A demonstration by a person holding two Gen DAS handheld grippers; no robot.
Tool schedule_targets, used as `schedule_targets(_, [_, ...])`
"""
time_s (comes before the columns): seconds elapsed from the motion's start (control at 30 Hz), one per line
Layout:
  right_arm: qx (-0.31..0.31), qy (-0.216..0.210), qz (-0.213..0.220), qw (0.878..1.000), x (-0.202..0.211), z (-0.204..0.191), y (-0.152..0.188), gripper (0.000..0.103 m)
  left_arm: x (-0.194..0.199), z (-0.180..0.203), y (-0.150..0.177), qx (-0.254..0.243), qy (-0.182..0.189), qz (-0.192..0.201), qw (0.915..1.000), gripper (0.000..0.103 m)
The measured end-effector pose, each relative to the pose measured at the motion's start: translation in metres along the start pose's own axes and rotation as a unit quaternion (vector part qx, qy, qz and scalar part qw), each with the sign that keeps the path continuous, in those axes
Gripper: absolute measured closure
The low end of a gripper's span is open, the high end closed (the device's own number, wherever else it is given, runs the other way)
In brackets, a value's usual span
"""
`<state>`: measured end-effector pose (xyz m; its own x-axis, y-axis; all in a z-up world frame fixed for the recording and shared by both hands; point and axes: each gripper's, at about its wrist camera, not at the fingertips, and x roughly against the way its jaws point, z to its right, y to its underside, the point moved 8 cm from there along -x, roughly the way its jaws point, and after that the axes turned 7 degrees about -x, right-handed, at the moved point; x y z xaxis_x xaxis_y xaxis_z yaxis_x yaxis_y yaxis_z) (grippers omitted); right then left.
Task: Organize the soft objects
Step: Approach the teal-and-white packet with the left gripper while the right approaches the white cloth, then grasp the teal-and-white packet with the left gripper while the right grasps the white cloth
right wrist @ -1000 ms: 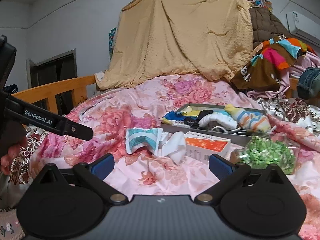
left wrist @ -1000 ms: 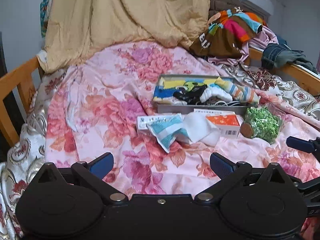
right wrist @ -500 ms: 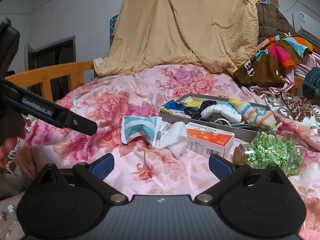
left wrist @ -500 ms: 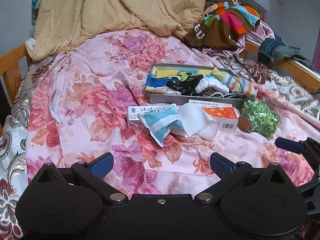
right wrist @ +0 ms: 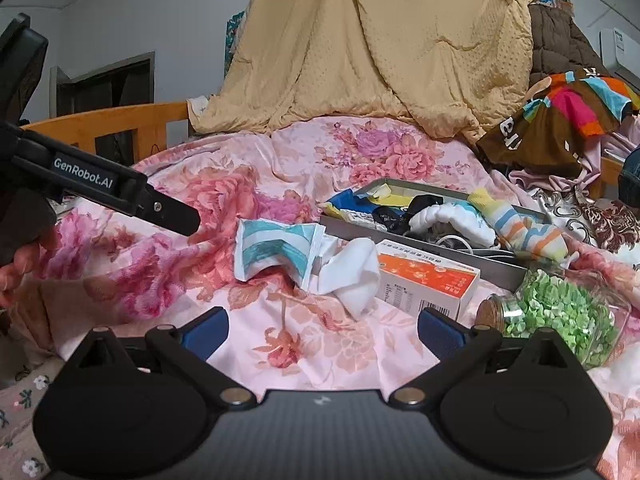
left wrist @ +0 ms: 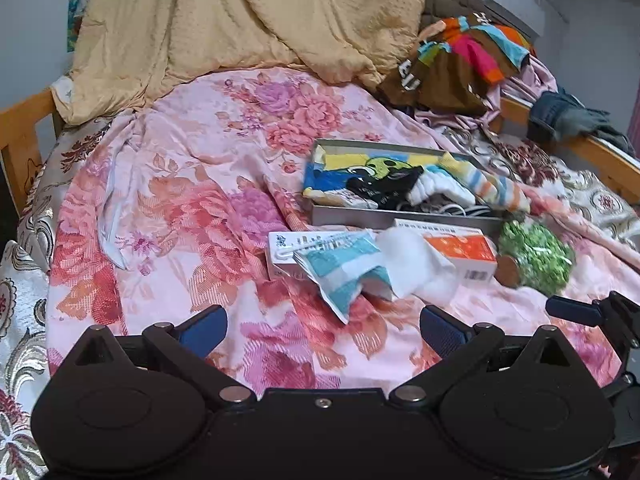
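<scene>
A grey tray (left wrist: 400, 218) (right wrist: 420, 238) on the floral bed holds several socks and cloths, among them a striped sock (left wrist: 490, 188) (right wrist: 524, 232). In front of it lie a white sock (left wrist: 420, 266) (right wrist: 352, 280) and a teal-striped white packet (left wrist: 340, 270) (right wrist: 272, 246). My left gripper (left wrist: 323, 330) is open and empty, short of the packet. My right gripper (right wrist: 323, 330) is open and empty, short of the white sock. The left gripper's finger shows at the left of the right wrist view (right wrist: 160, 210).
An orange-and-white box (left wrist: 460, 252) (right wrist: 420, 280) and a white box (left wrist: 288, 250) lie by the tray. A jar of green bits (left wrist: 536, 256) (right wrist: 568, 312) lies on its side at the right. A tan blanket (left wrist: 240, 32) and clothes (left wrist: 460, 64) pile at the back. Wooden rails (left wrist: 20, 136) edge the bed.
Both grippers have moved closer to the bed items and tilted down a little. Both stay open. No object has moved.
</scene>
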<state>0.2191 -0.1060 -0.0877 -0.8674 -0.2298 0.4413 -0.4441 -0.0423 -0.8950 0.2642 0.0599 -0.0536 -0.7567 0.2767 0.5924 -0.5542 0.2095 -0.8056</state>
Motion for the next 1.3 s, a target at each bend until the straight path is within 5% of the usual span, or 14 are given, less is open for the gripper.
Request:
schedule_targets(0.73, [0.045, 0.11, 0.029, 0.992, -0.06, 0.054, -0.012, 0.0, -0.076, -0.005, -0.002, 0.091, 0.019, 0.054, 0.9942, 0.001])
schedule_targets(1.3, [0.158, 0.085, 0.039, 0.983, -0.1, 0.031, -0.019, 0.0, -0.105, -0.014, 0.0, 0.139, 0.046, 0.081, 0.9859, 0.001])
